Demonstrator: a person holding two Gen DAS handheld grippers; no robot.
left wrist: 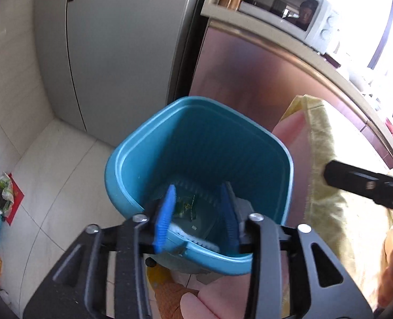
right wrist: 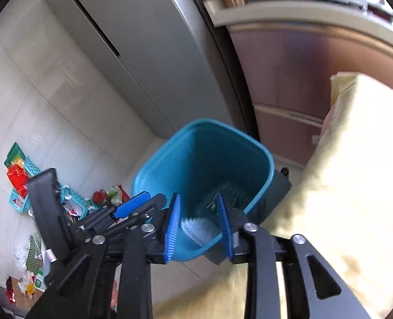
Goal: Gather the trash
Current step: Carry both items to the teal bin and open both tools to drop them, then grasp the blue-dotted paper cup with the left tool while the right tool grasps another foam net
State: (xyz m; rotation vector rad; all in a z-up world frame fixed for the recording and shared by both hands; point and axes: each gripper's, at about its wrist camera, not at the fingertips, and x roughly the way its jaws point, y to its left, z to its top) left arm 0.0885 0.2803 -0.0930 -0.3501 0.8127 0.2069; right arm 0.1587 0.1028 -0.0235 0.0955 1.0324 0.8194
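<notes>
left wrist: blue bin (left wrist: 196, 143) holds green scrap (left wrist: 185, 207); left gripper (left wrist: 199, 220), right gripper (right wrist: 199, 226) jaws apart, empty.

Smooth blue plastic bin (left wrist: 196, 143), brushed-metal fridge (left wrist: 122, 53), glossy pale floor tiles (left wrist: 63, 175), and a fuzzy yellow cloth (right wrist: 355, 172).

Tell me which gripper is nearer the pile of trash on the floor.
Left. The left gripper sits on the side of the blue bin facing the trash pile; the right gripper is over the bin's near rim, farther away.
</notes>
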